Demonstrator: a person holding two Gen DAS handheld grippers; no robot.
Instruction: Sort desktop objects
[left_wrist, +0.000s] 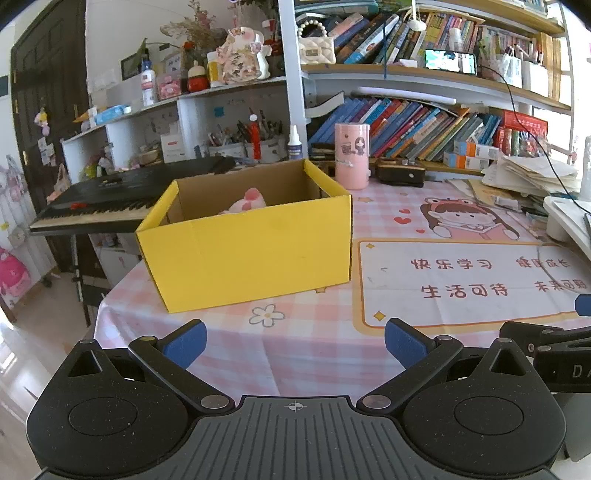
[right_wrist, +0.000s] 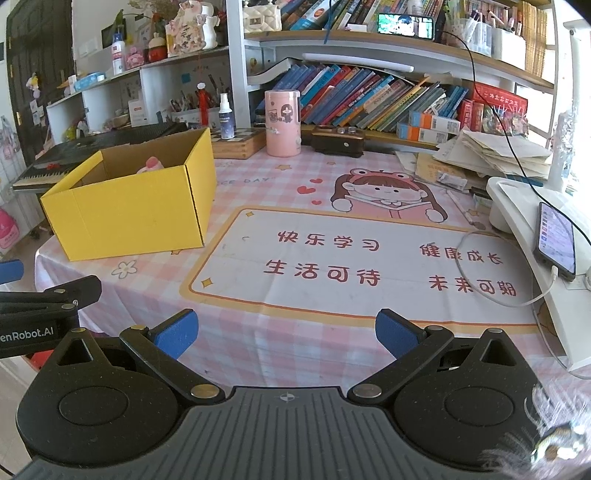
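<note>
Left gripper (left_wrist: 293, 341) wide open, empty, at near table edge. Right gripper (right_wrist: 284, 332) same, beside it. Yellow box (left_wrist: 245, 249) ahead at far-left corner, nearer left gripper; pink toy (left_wrist: 247, 201) inside. Centre mat (right_wrist: 351, 258) bare.

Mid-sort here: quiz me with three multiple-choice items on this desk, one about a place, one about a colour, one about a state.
1. Where is the pink plush toy?
A. on the keyboard
B. inside the yellow box
C. beside the phone

2. What colour is the cylindrical cup behind the box?
A. pink
B. green
C. black

3. How do the left hand-held gripper and right hand-held gripper stand?
A. both shut on toys
B. one holds a pen
C. both open, holding nothing

Answers: 1 B, the toy peeks over the box's front wall; 2 A, its body is pink with a cartoon girl; 3 C, the blue pads are spread with only tablecloth between them.
</note>
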